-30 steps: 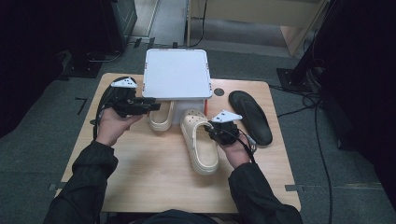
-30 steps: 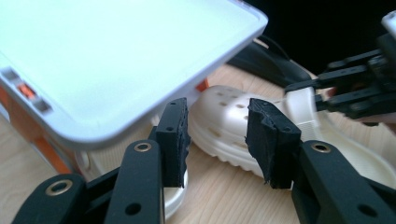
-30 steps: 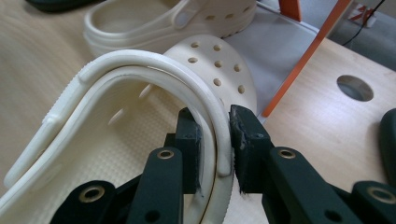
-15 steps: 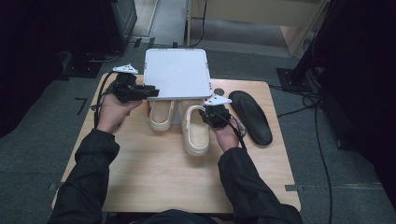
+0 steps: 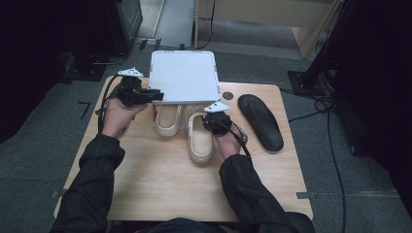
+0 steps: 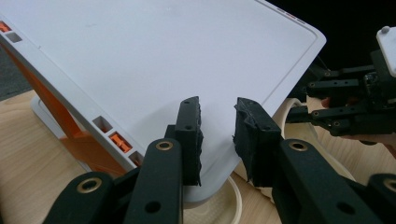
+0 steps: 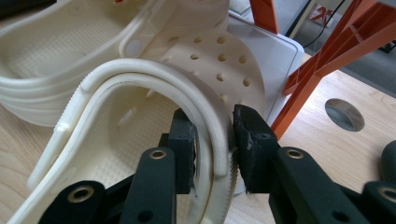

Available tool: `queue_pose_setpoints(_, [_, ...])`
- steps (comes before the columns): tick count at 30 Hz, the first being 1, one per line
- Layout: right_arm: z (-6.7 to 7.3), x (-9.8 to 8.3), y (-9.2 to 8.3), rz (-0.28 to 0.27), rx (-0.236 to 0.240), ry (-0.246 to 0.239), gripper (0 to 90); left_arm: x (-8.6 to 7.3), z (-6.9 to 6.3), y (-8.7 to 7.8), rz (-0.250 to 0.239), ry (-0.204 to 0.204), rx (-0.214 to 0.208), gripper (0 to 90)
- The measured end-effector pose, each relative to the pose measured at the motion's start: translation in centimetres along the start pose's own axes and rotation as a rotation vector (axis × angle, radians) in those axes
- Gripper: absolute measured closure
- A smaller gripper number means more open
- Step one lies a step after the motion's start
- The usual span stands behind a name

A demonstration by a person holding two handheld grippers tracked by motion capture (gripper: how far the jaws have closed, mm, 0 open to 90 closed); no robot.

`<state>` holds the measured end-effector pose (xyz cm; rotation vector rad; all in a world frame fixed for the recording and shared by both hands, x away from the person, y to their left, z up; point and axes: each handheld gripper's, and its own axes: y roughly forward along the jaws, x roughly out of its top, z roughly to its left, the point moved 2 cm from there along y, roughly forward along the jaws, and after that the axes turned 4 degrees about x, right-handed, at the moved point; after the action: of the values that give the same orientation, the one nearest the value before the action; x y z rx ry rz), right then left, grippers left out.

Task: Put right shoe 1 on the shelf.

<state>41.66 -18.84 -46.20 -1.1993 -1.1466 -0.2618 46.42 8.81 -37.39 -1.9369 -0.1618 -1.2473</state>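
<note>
Two cream clogs now sit with their toes tucked under a white rack (image 5: 183,76) at the table's (image 5: 145,184) far edge, where a second ago the right clog lay angled out toward the table's middle. At the left, the left gripper (image 5: 154,95) hovers at the rack's near left corner; its jaws have just been closing, and in the left gripper view they straddle the shelf's rounded corner without clearly pressing it, so I read them as spread. The left clog (image 5: 167,118) rests beneath that corner, untouched. Next comes the right clog (image 5: 199,137), heel pointing toward the person. The right gripper (image 7: 214,142) has its jaws either side of the clog's strap; they have just been opening, and a gap shows beside the strap, so the grip looks released. That suggests the pair is nearly stowed. A black insole (image 5: 261,120) lies near the table's right edge.
</note>
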Motion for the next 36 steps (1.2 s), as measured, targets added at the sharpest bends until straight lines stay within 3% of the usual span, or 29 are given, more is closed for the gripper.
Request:
queue_pose_setpoints(9, [-0.7,-0.3,-0.7,-0.004,0.111,0.080,58.4,-0.2,-0.1,0.0,-0.011,0.002,0.010,72.2])
queue_pose_setpoints(13, [-0.8,-0.5,-1.6,-0.021,0.143,0.100,52.1,-0.2,-0.1,0.0,-0.015,-0.006,0.005,72.4])
queue_pose_setpoints(18, [-1.0,-0.5,-3.9,-0.044,0.177,0.106,50.9,-0.3,-0.1,-0.1,-0.018,-0.007,0.002,73.2])
queue_pose_setpoints(23, [-0.9,-1.0,-5.9,-0.060,0.207,0.097,56.2,-0.3,-0.1,-0.1,-0.017,-0.008,0.006,74.2])
queue_pose_setpoints(29, [-0.6,-2.6,-7.1,-0.059,0.239,0.097,65.8,-0.3,-0.1,-0.1,-0.018,-0.009,0.009,75.4])
queue_pose_setpoints(33, [0.1,-3.7,-7.8,-0.071,0.286,0.084,73.1,-0.3,-0.1,-0.1,-0.017,-0.010,0.007,75.6])
queue_pose_setpoints(36, [0.9,-4.6,-8.1,-0.073,0.306,0.045,74.5,-0.3,-0.2,-0.1,-0.014,-0.007,0.011,75.8])
